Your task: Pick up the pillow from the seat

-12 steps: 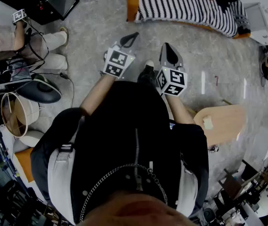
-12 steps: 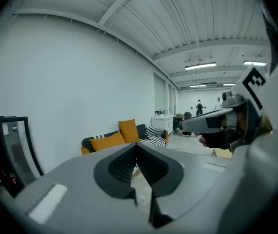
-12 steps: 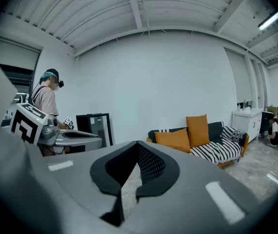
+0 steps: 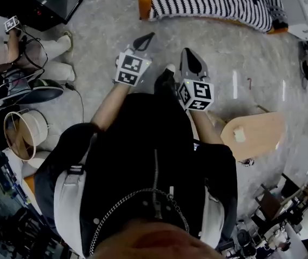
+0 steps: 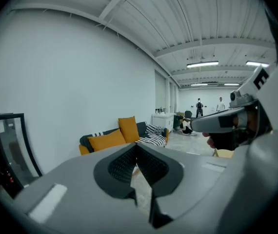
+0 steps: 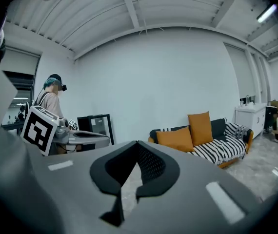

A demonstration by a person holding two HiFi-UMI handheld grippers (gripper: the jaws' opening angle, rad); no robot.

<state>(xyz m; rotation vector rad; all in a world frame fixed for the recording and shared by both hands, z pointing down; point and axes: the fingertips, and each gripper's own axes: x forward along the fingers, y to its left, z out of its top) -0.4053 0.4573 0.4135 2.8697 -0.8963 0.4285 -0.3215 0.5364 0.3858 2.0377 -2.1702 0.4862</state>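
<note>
Orange pillows [image 6: 178, 139] rest on the sofa [image 6: 218, 127]; left gripper [image 4: 147, 39] and right gripper [image 4: 189, 58] jaws closed, empty.

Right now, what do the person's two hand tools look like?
The left hand-held gripper and right hand-held gripper are grey and pointed, with black textured pads. Each carries a white cube of black square markers. The person wears a black top.

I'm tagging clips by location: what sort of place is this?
Likely a big open lab or studio with a mock lounge corner: an orange sofa, ceiling strip lights, and cabled gear on the floor.
</note>
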